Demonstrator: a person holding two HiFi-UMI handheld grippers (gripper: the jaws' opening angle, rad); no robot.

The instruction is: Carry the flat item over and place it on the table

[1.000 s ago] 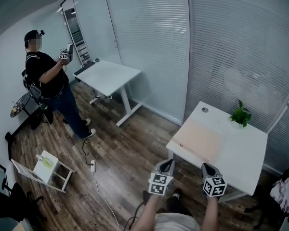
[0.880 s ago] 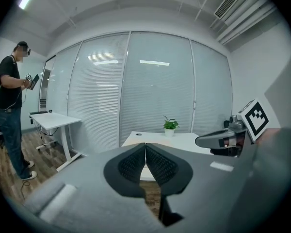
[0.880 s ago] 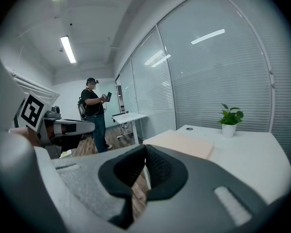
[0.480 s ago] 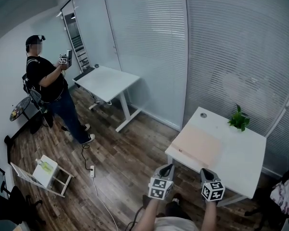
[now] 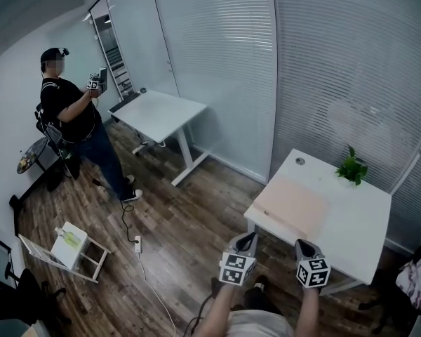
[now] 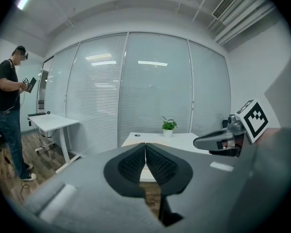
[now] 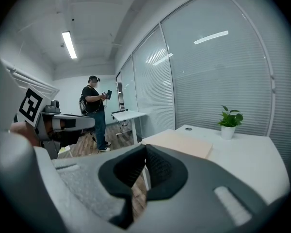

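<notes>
Over at the far left a person [image 5: 71,118] in dark clothes stands on the wood floor [image 5: 189,216], holding up a device that carries a square-marker cube; just right of them a far table [image 5: 161,112], white, stands against the glass wall with its closed blinds [image 5: 323,62]; below, a small white stand [image 5: 69,243] sits on the floor, and a pale cable [image 5: 153,290] trails past it.

Toward the middle, the left tool [image 5: 247,237] is held low over the floor, just short of the near table [image 5: 358,223]; its jaws are pressed together with nothing between them, as the left gripper view shows [image 6: 145,147]; its cube [image 5: 237,268] shows only black-and-white square patterns.

Next comes the flat item [image 5: 292,206], a pale beige board; it lies flat on the near table, on its near-left part, with one long side along the table's left edge.

Beside it, the right tool [image 5: 302,243] is likewise closed and empty [image 7: 145,149], its tip near the table's front edge; its cube [image 5: 313,272] bears the same kind of square marker.

Farthest right, a potted plant [image 5: 351,168] stands upright at the table's back edge, well apart from the board.
</notes>
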